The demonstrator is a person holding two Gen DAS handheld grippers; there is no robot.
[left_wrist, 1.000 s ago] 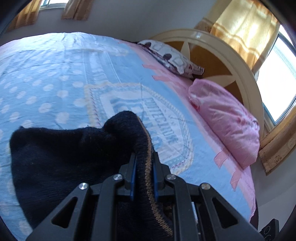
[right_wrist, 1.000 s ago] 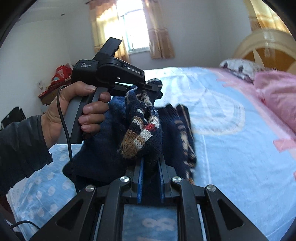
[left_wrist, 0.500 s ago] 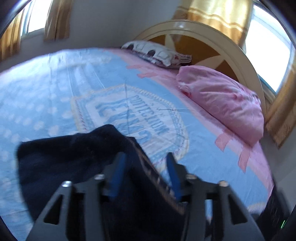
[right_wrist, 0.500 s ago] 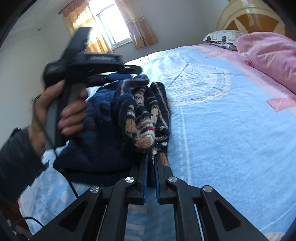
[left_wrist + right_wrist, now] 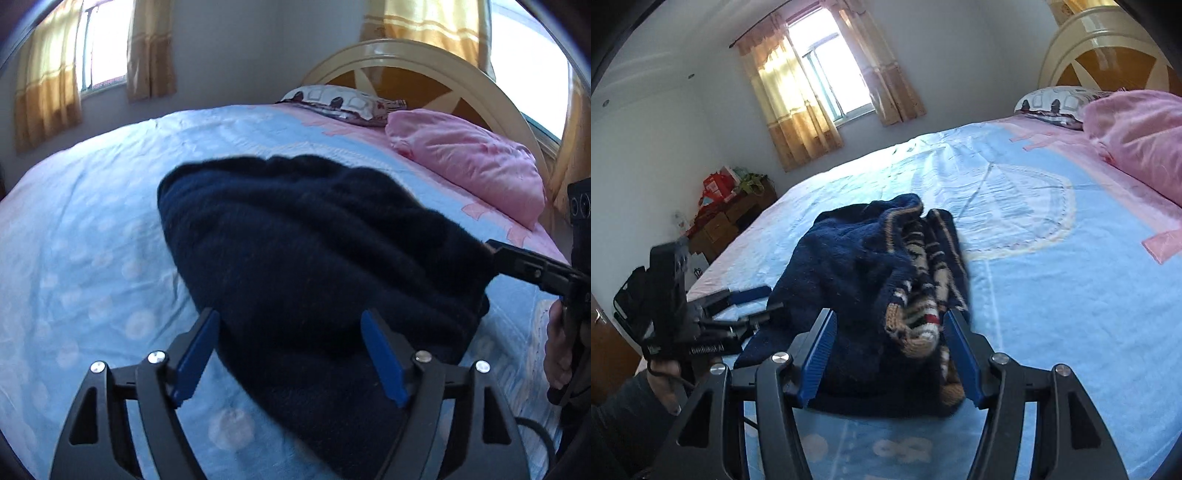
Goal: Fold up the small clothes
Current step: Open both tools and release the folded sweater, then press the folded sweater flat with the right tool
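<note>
Both grippers are spread wide now, jaws having just been opening, and the navy knitted sweater (image 5: 864, 295) lies bunched on the blue bedspread (image 5: 1052, 295), free of any grip. From the right wrist view, the right gripper (image 5: 888, 354) hangs low over the near edge of the heap; its blue pads (image 5: 816, 354) stand on either side of the folded bulk, and the striped cuff (image 5: 919, 328), banded tan, white, red and dark, sits between them, close to the right-hand pad. Whether that pad brushes the wool I cannot tell, but nothing is pinched. A tan-edged hem (image 5: 897, 218) curls along the top of the pile.

Over on the left of that view, the left gripper (image 5: 746, 306) sits just beside the sweater's edge, fingers parted, held by a hand (image 5: 665, 384) in a dark sleeve.

Switch to the left wrist view: the left gripper (image 5: 290, 354) is released too, its blue pads (image 5: 194, 354) well apart, with the dark mound of the sweater (image 5: 314, 251) between and beyond them. One finger of the right gripper (image 5: 532, 266) reaches in from the right to the sweater's far edge. Behind, a pink pillow (image 5: 469, 162) and a patterned pillow (image 5: 332, 101) rest against the cream headboard (image 5: 406, 55), curtains (image 5: 151, 48) glowing at the window.
</note>
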